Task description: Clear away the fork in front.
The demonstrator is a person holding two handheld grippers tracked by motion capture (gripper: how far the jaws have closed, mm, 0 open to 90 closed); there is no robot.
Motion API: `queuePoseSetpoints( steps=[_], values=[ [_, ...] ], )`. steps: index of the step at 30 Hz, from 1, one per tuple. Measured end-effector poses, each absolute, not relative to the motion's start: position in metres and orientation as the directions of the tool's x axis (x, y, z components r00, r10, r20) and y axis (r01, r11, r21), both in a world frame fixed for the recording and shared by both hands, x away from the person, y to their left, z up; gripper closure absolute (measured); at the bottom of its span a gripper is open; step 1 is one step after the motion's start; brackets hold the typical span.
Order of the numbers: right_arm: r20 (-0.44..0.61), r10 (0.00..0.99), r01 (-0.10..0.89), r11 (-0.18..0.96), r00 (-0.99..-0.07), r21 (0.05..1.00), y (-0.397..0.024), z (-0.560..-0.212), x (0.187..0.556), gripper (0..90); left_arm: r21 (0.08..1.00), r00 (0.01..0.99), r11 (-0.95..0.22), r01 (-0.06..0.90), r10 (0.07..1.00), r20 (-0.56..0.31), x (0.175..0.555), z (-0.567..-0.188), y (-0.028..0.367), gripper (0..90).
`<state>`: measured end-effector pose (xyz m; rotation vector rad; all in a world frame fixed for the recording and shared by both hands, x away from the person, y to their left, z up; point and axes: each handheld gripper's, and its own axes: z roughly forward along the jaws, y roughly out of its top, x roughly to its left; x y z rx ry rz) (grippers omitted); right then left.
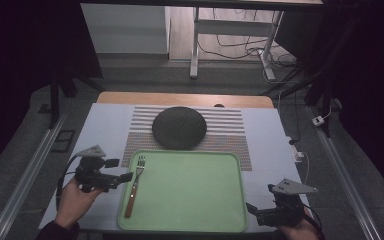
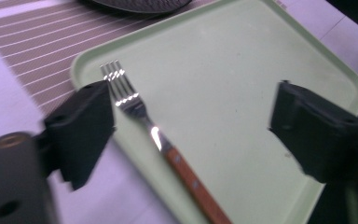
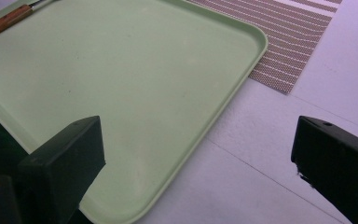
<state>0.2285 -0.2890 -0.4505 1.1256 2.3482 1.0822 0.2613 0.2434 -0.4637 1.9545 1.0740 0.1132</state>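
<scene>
**Fork on tray, not yet gripped**

A wooden-handled fork [image 1: 134,186] lies along the left edge of a green tray [image 1: 195,220] on the tabletop [image 1: 100,130]; picking it up looks still ahead; the left claw [image 1: 122,170] stands wide open, straddling the tines, gripping nothing; the right claw [image 1: 250,208] hangs open and empty by the tray's near right corner.

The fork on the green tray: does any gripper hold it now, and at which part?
No. The fork lies free on the tray. The left gripper stands open around its neck; the right gripper is open too, holding nothing.
</scene>
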Motion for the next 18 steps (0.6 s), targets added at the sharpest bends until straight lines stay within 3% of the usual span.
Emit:
queuePoseSetpoints(
  steps=[7,18],
  values=[
    [0.029,0.77,0.525,0.407,-0.638,0.747,-0.288,-0.45,0.228,2.7,0.745,0.601,-0.213,0.632,0.742,-0.298,0.228,-0.47,0.274,0.6],
    [0.02,0.771,0.525,0.414,-0.637,0.744,-0.287,-0.45,0.228,2.7,0.707,0.571,-0.249,0.662,0.779,-0.26,0.209,-0.477,0.285,0.0]
  ],
)
